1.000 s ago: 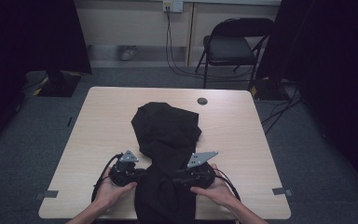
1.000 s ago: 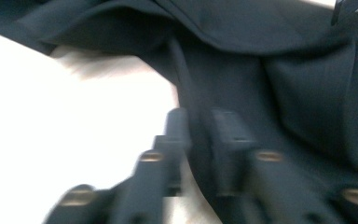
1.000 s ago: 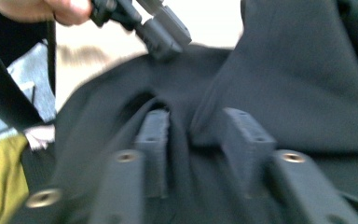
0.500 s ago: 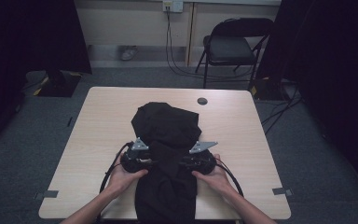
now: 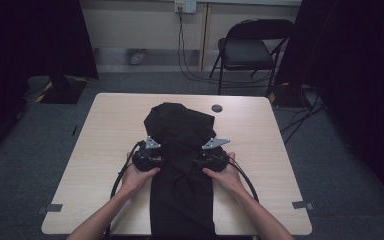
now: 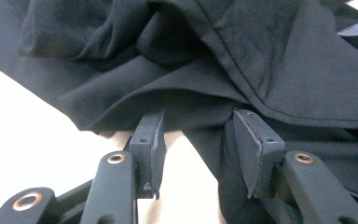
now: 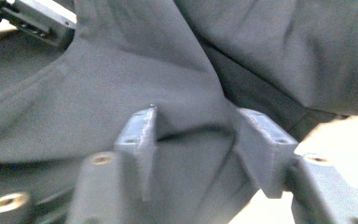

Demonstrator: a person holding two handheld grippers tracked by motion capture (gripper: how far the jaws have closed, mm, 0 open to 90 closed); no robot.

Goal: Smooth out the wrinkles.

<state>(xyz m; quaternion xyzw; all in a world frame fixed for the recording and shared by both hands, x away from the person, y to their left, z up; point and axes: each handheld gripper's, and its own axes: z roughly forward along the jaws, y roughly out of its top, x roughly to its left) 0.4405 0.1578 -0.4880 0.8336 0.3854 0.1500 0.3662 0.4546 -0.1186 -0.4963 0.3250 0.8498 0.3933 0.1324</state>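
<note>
high view: two grippers close in on a black garment mid-table

high view, from above the person's side of the table [image 5: 105, 150]: a black garment [image 5: 182, 150] lies bunched at the middle of the pale top, its lower length running to the near edge and hanging over it. the left gripper [image 5: 152, 159] meets the cloth at its left side, the right gripper [image 5: 207, 160] at its right, each held in one hand.

left gripper view: the jaws have just been closing a little and stand about half apart, a fold of cloth [image 6: 186, 105] at their tips, the pads not pressing on it. right gripper view: the jaws have just been opening and stand half apart astride a ridge of fabric [image 7: 186, 130], with no squeeze to be seen.

the step in hand looks like taking hold of both sides for a fold or a straightening. the next move likely calls for each pair of jaws to shut on a single edge, not on a stack of layers.

bare table flanks the cloth left and right; a small dark disc [image 5: 216, 108] sits near the far edge, well apart.
</note>
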